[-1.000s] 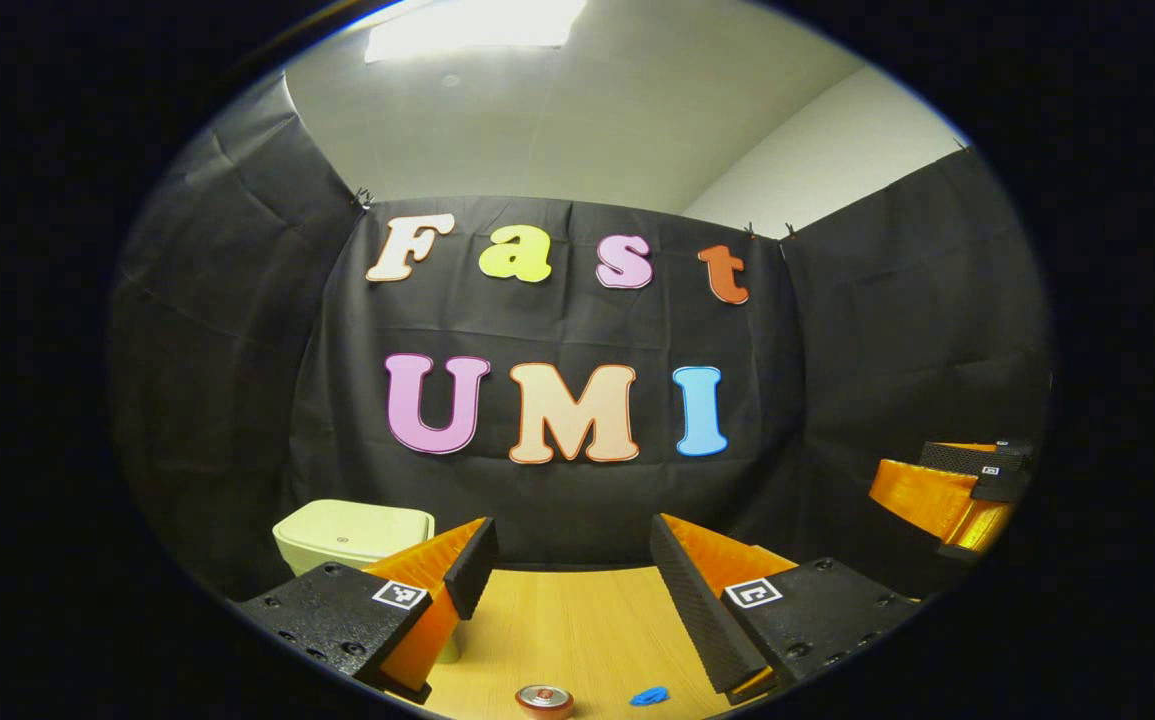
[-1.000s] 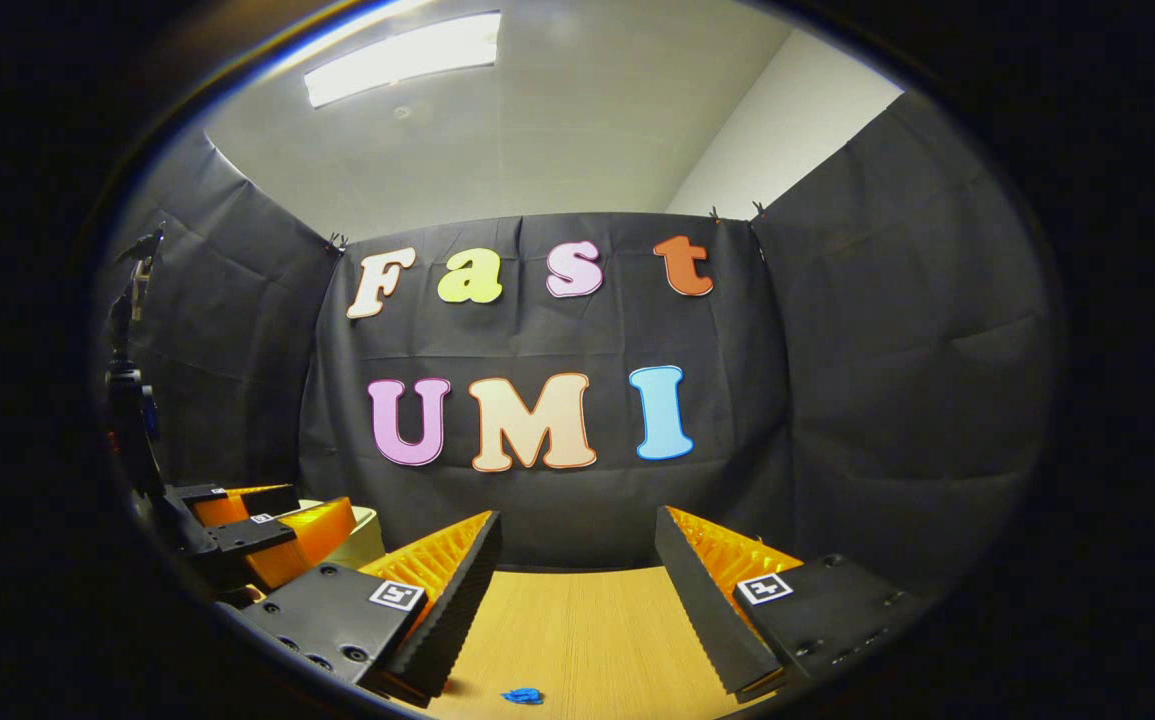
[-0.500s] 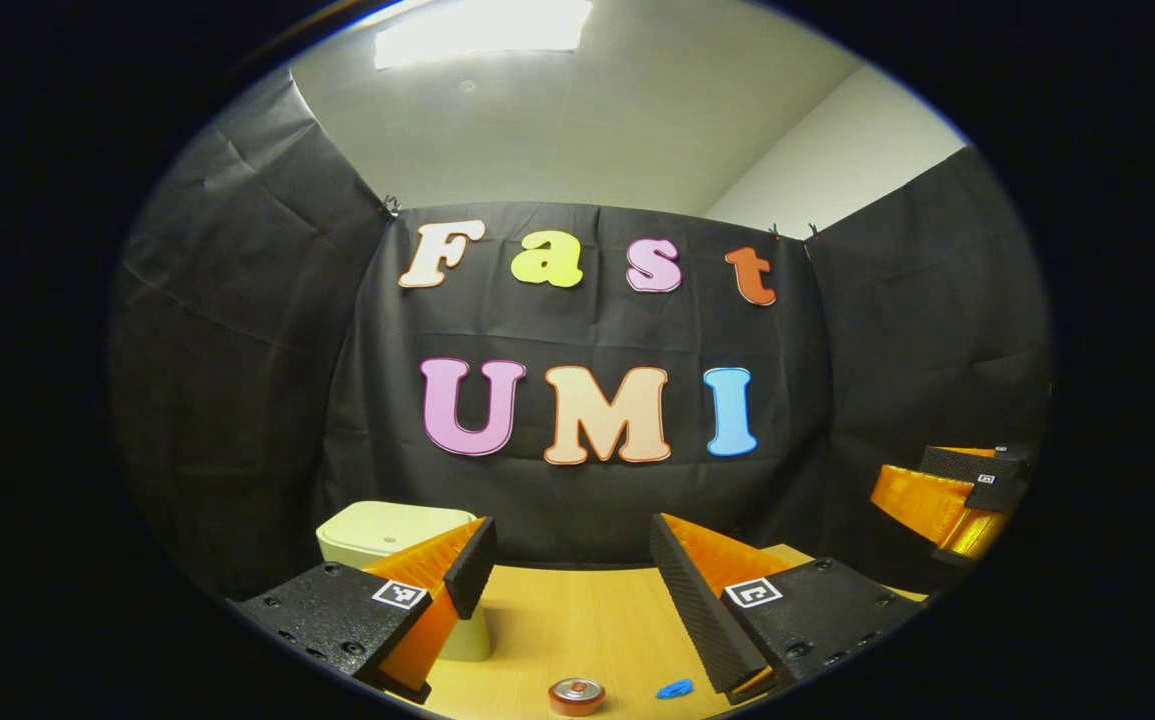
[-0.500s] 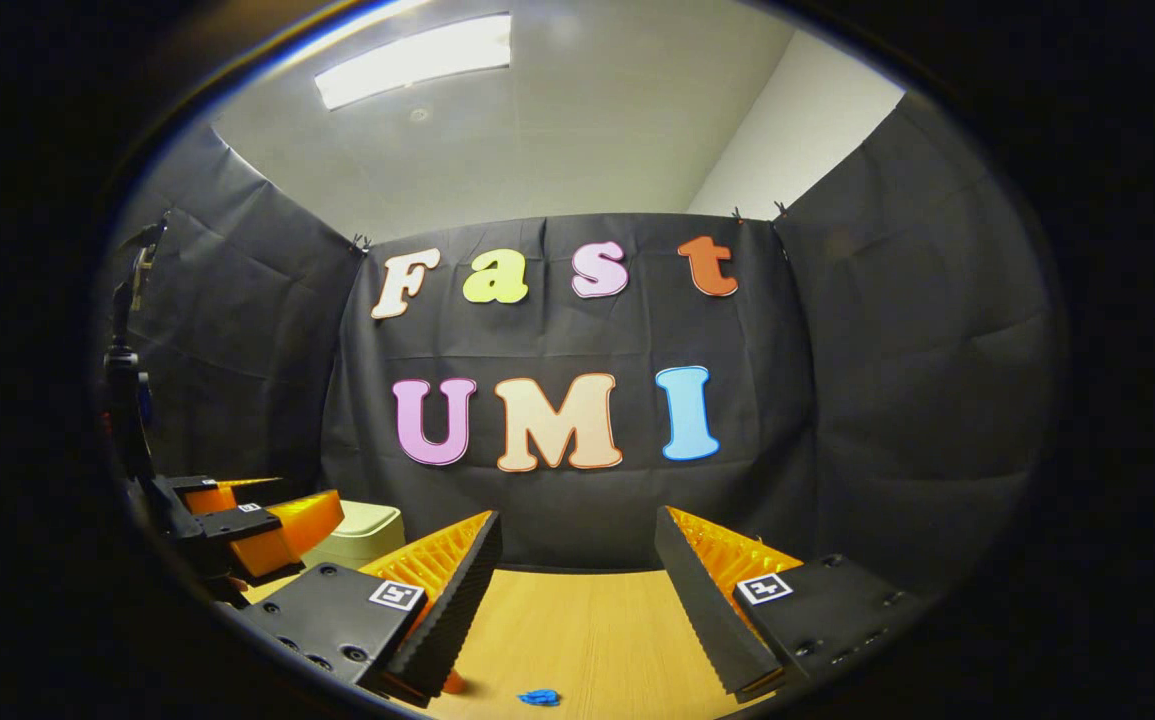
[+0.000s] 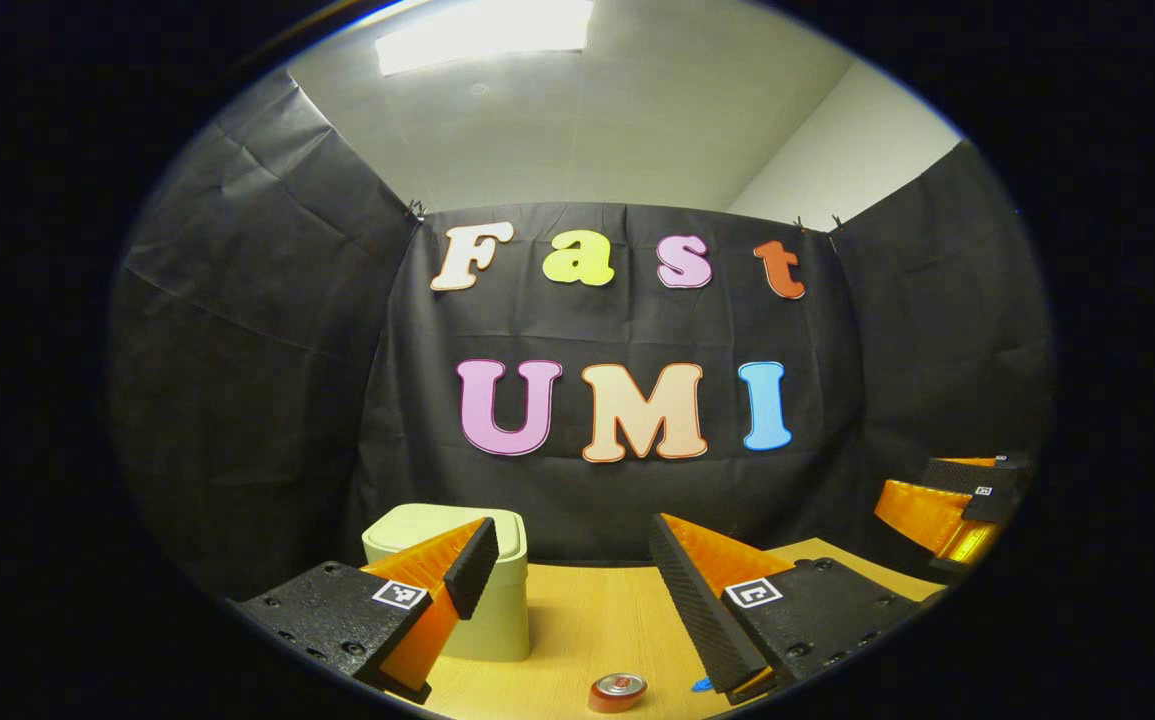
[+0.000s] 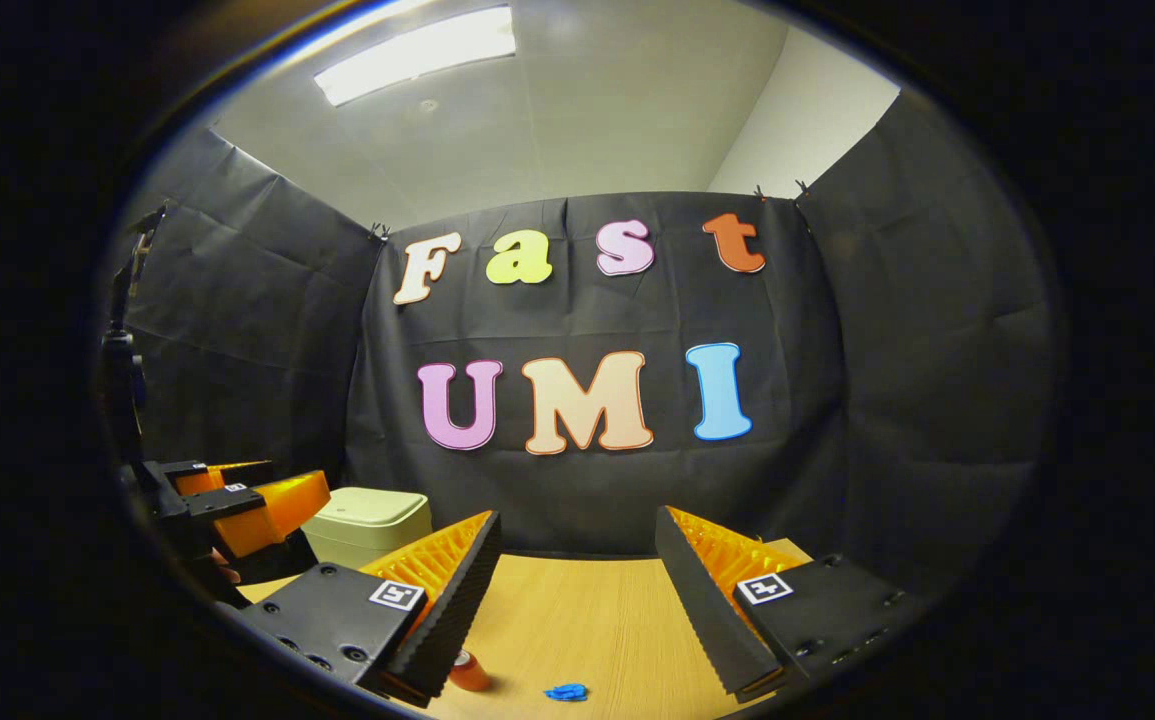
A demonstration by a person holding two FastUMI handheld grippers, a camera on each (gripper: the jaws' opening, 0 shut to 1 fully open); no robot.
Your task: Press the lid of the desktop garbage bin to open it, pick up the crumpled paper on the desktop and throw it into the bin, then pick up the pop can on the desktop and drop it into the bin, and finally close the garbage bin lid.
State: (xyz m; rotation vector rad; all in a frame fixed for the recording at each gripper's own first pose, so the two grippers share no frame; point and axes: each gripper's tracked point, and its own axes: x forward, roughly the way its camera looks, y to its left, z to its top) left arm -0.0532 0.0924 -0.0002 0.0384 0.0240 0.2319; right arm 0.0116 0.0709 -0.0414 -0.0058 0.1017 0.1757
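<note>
A pale green bin [image 5: 457, 585] with its lid down stands on the wooden table [image 5: 587, 620], just behind my left finger in the left gripper view. My left gripper [image 5: 572, 524] hangs open and empty above the table. A red pop can [image 5: 617, 690] stands near the front edge. A blue crumpled paper [image 5: 702, 685] peeks out beside my right finger. In the right gripper view my right gripper [image 6: 577, 515] is open and empty. The can [image 6: 467, 672] and the paper [image 6: 567, 691] sit low in front of it. The bin [image 6: 369, 520] and the left gripper [image 6: 292, 480] are off to its left.
Black cloth walls close the booth behind and on both sides of the table [image 6: 587, 620]. The right gripper [image 5: 937, 495] shows at the far right of the left gripper view, above the table's right corner.
Both cameras have swung left, so the bin slid toward the middle of both views and looks larger. The can has come into the right gripper view. Both grippers stay open.
</note>
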